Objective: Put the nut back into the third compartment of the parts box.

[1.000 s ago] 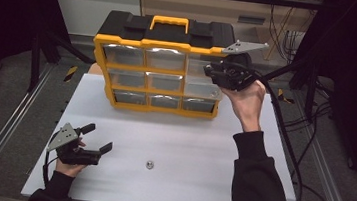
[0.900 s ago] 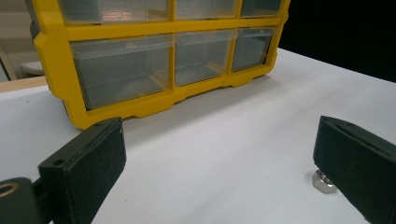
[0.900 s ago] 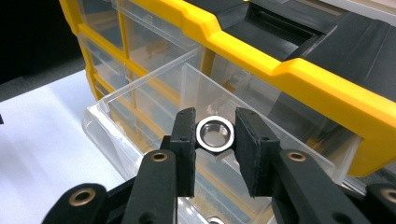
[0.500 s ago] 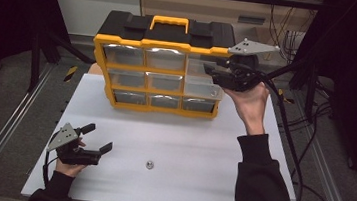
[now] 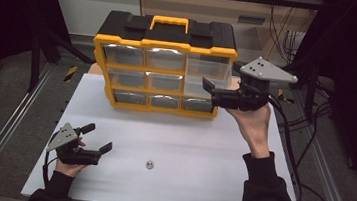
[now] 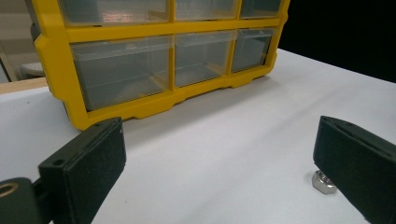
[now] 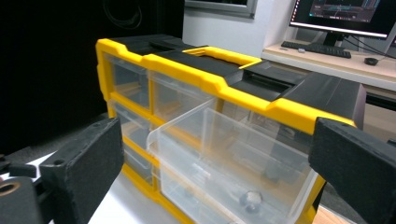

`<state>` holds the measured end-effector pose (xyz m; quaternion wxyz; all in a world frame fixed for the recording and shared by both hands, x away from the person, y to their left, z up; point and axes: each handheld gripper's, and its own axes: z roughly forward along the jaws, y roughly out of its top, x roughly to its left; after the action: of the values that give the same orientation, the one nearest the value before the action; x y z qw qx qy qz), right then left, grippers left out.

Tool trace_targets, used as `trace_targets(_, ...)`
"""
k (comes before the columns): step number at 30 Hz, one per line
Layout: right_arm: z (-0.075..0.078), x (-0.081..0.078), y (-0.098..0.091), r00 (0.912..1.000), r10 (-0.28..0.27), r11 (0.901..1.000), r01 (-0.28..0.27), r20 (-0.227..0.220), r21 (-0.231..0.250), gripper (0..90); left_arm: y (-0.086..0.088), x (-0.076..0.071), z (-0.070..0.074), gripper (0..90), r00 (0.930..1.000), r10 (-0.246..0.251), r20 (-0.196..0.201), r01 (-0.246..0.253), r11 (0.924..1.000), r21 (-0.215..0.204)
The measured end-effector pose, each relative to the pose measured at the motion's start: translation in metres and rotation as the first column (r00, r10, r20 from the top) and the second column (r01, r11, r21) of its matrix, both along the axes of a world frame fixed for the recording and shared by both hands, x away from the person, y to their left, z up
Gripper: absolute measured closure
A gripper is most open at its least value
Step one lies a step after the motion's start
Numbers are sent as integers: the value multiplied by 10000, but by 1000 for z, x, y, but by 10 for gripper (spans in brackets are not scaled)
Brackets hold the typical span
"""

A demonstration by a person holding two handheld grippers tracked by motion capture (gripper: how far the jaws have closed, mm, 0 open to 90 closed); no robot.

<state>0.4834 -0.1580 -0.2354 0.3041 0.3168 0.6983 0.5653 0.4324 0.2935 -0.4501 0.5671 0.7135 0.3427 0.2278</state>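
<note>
The yellow and black organizer (image 5: 162, 68) stands at the far edge of the white table (image 5: 196, 147), a little left of the middle, with its handle on top and nine clear drawers facing the person. The top right drawer (image 5: 209, 69) is pulled out partway and juts toward the near side, while the others sit flush in their frame. In the right gripper view the open drawer (image 7: 224, 163) shows a small metal nut (image 7: 250, 199) lying on its bottom (the see-through walls make it easy to spot).

The right gripper (image 5: 208, 92) is held above the table just off the organizer's right front corner, pointing left across the face of the right-hand drawers. Its jaws have just been opening and now stand wide apart, with nothing pinched between them; the drawer front lies ahead of them, not touching either pad.

The left gripper (image 5: 97, 139) rests near the table's near left corner, hand on the surface. Its jaws are spread wide too, holding nothing. A second small metal nut (image 5: 149, 165) lies on the bare table near the middle of the near edge, just to the right of that gripper; in the left gripper view it (image 6: 322, 182) peeks out beside one pad.
</note>
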Motion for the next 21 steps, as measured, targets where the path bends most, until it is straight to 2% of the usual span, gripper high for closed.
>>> trace_targets(12,-36,-31,1,9997,229,9996,-229,-17,140,5,-1,0,0,23,10000,-12,13,11,10000,31)
trace_targets(21,-69,-43,13,9956,748,9969,-733,-565,275,5,-1,0,1,23,10000,-7,28,7,10000,39)
